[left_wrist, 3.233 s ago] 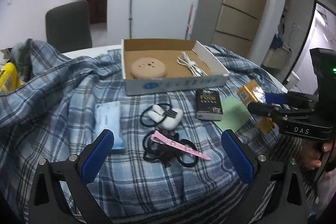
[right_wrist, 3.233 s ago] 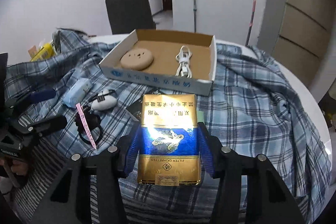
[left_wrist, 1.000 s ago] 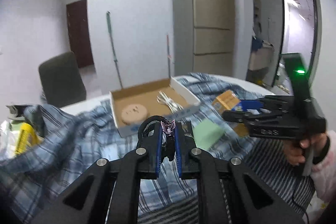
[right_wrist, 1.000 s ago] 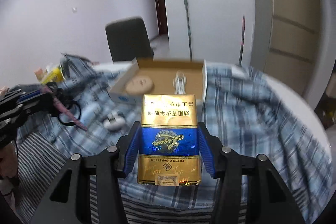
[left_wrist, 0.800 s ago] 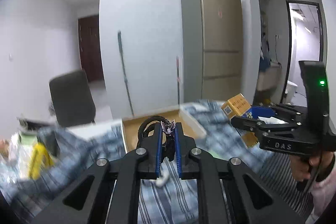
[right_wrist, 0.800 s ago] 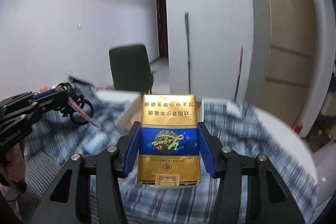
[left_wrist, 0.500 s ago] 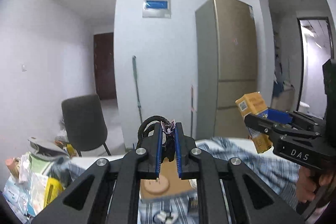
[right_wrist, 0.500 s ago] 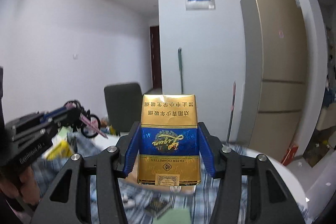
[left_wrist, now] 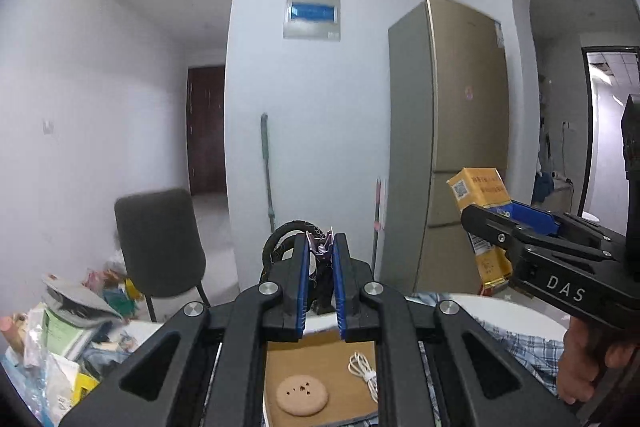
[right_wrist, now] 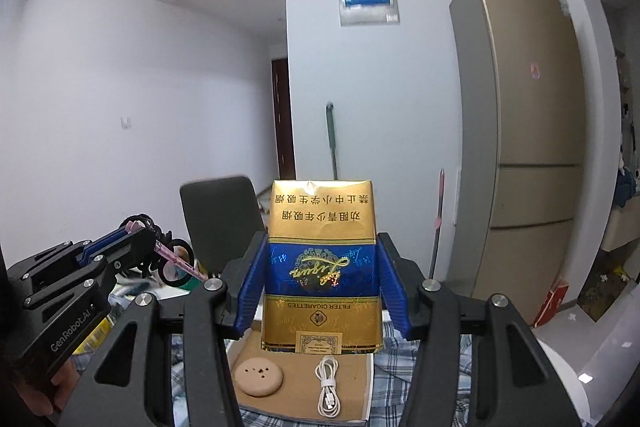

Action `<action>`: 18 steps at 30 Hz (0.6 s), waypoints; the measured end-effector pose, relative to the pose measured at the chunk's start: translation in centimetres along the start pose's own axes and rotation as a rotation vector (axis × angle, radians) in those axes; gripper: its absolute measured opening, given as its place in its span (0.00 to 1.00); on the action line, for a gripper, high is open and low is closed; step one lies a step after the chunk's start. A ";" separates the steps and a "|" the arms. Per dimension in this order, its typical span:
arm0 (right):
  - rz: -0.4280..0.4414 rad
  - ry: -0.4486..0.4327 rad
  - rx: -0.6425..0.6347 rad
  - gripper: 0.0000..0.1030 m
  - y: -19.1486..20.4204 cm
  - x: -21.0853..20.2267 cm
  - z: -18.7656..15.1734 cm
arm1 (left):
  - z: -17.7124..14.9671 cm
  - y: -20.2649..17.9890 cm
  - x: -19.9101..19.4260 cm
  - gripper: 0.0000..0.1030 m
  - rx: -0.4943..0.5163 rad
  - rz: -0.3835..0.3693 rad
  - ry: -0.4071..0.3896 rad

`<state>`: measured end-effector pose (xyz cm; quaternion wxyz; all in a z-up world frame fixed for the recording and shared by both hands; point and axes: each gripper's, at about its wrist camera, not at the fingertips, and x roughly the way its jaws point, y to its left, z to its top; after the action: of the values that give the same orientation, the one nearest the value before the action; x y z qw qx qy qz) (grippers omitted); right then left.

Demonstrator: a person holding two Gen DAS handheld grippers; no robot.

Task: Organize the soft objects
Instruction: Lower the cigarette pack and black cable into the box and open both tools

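My left gripper is shut on a bundle of black hair ties with a pink card; from the right wrist view the bundle hangs off that gripper at the left. My right gripper is shut on a gold and blue cigarette pack, held upright; the left wrist view shows the pack in that gripper at the right. Both are raised above an open cardboard box holding a round beige pad and a coiled white cable.
The box sits on a table covered by a blue plaid cloth. A dark chair stands behind it, clutter lies at the left, a tall fridge at the right. A hand holds the right gripper.
Both grippers have risen and tipped up, so the table has sunk to the bottom of each view. The left gripper, open 3.2 s ago, now holds the hair ties; the pack stays gripped.
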<state>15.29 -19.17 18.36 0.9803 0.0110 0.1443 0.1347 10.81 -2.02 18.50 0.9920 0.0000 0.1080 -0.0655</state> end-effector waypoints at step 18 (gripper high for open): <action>0.007 0.556 0.049 0.50 -3.3 16.4 -14.3 | -12.4 3.8 17.0 0.12 -0.092 -0.039 0.523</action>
<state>27.17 -18.18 -0.08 0.9020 -0.0019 0.4110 0.1325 25.12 -0.25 2.70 0.9279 -0.0305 0.3634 -0.0774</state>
